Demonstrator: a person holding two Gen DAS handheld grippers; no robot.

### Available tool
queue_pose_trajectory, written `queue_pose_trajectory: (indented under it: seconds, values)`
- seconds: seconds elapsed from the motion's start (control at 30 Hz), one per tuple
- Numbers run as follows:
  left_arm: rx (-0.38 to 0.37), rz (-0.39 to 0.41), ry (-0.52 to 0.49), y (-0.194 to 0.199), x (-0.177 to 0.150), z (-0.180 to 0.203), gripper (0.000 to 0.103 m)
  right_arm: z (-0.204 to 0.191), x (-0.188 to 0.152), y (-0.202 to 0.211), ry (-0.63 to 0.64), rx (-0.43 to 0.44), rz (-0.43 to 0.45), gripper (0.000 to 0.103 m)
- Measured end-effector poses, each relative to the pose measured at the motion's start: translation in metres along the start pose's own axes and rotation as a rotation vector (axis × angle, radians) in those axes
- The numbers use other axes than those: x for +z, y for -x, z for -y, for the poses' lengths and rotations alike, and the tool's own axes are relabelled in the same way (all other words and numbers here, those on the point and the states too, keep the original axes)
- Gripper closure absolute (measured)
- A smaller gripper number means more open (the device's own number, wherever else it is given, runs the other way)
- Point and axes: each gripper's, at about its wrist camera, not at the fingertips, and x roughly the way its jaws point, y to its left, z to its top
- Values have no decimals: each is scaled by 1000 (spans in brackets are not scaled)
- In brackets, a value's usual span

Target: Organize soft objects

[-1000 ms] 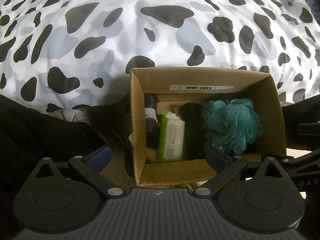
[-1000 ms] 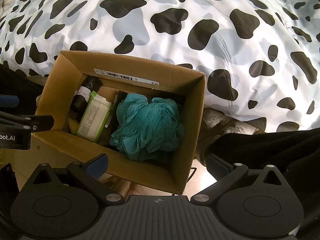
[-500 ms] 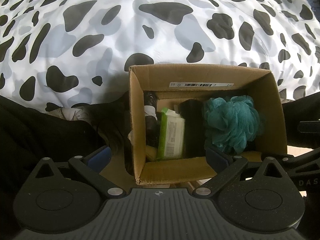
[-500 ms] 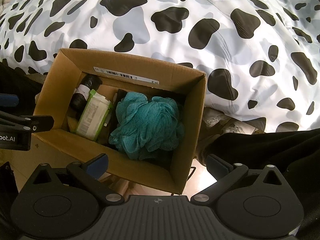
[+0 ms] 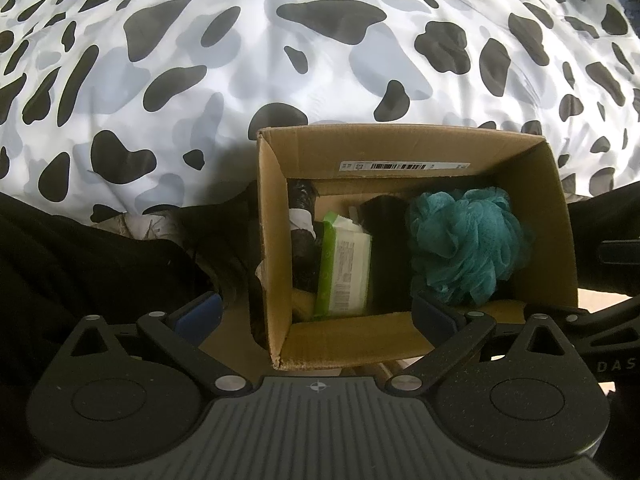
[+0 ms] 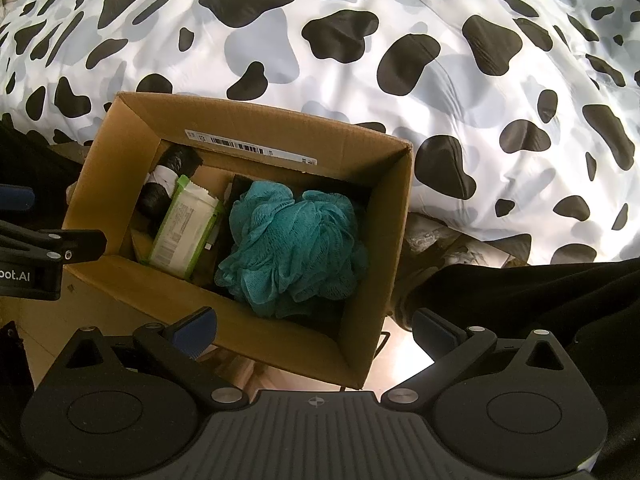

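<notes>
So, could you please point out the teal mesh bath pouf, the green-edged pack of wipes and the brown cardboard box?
Teal mesh bath pouf [image 6: 294,250], right wrist view, middle of ruffles.
Green-edged pack of wipes [image 6: 182,232], right wrist view, white label face.
Brown cardboard box [image 5: 400,148], left wrist view, far inner wall.

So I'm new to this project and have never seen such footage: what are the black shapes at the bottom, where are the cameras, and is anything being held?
No robot here: a person carries a handheld two-finger claw in each hand, and a fisheye camera on each looks forward along its fingers. The black shapes at the bottom are the claws themselves. One picture comes from the left claw, the other from the right claw. Both are open and hold nothing.

Ahead sits an open brown cardboard box next to a cow-print black-and-white duvet. In the box lie a teal mesh bath sponge, a green-and-white pack of wipes, a black roll with a white band and a dark object I cannot identify. The black bar at the left edge of the right view is part of the other claw.
</notes>
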Motion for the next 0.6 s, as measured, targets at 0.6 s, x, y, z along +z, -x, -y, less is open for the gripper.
queue_pose_trajectory:
  seconds: [0.6]
  values:
    - [-11, 12, -13, -1, 0, 1, 0, 0, 0, -2, 1, -4, -7, 0]
